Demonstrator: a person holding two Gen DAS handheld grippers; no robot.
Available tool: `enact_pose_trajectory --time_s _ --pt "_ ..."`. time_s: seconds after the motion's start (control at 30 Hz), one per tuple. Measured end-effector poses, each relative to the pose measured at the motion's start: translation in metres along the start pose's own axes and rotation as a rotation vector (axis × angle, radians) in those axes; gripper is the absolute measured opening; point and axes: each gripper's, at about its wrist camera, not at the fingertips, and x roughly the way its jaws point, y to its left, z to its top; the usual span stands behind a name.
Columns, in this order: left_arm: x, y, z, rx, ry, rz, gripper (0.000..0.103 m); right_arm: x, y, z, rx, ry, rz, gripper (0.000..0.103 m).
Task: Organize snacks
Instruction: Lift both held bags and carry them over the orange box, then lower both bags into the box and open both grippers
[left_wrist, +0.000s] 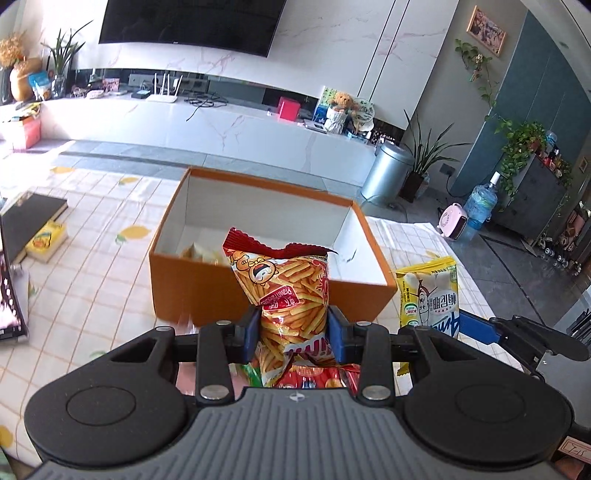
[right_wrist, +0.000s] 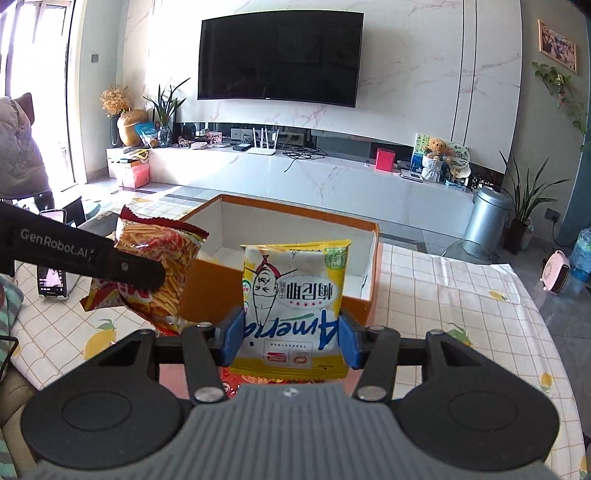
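The red-and-orange crinkly foil bag of potato sticks (left_wrist: 286, 291) stands upright between the blue pads of the left gripper (left_wrist: 293, 332), pinched across its lower middle, its serrated top edge flaring free above. It hangs in the air in front of the open orange cardboard box with white inside walls (left_wrist: 266, 302). The pale yellow-and-white foil snack packet with blue lettering (right_wrist: 295, 306) is clamped the same way in the right gripper (right_wrist: 291, 343), printed face upside down to the camera, also raised in front of the box's near wall.

Both packs look light, air-puffed and soft. The film is glossy and probably slippery, and the contents are brittle, so a hard squeeze would likely crush them or burst a seam. The present hold across the narrower waist, where the film folds in, seems the safer place; the flat crimped seam at an end would be another firm spot, whereas the fat pillowed middle could squirt out of the pads.

Inside the box, something pale lies at the near left corner, too hidden to name. The box sits on a desk covered by a white checked cloth printed with lemons (right_wrist: 461, 295), and more red packets (left_wrist: 317, 376) lie just under the left gripper.
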Motion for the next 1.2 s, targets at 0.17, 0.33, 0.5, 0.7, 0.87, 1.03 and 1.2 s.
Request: enact_pose_trajectory --time_s 0.17,0.33,0.5,0.7,0.87,1.03,1.2 --pt "0.010 -0.001 0.018 0.020 -0.014 -0.008 0.042 0.016 -0.010 0.025 -0.002 0.004 0.013 0.051" --pt "0.026 0.003 0.036 0.026 -0.004 -0.003 0.042 0.041 -0.016 0.049 -0.028 0.026 0.003 0.051" --pt "0.046 0.007 0.050 0.039 0.024 0.010 0.042 0.069 -0.018 0.064 -0.082 0.055 -0.019 0.051" --pt "0.073 0.011 0.060 0.071 0.072 0.025 0.042 0.116 -0.029 0.077 -0.094 0.161 0.006 0.051" --pt "0.100 0.014 0.065 0.097 0.134 0.047 0.042 0.161 -0.042 0.085 -0.068 0.289 0.043 0.051" --pt "0.132 0.018 0.067 0.118 0.233 0.063 0.042 0.205 -0.050 0.086 -0.056 0.434 0.080 0.051" --pt "0.157 0.023 0.067 0.129 0.318 0.079 0.042 0.233 -0.050 0.079 -0.042 0.538 0.106 0.051"
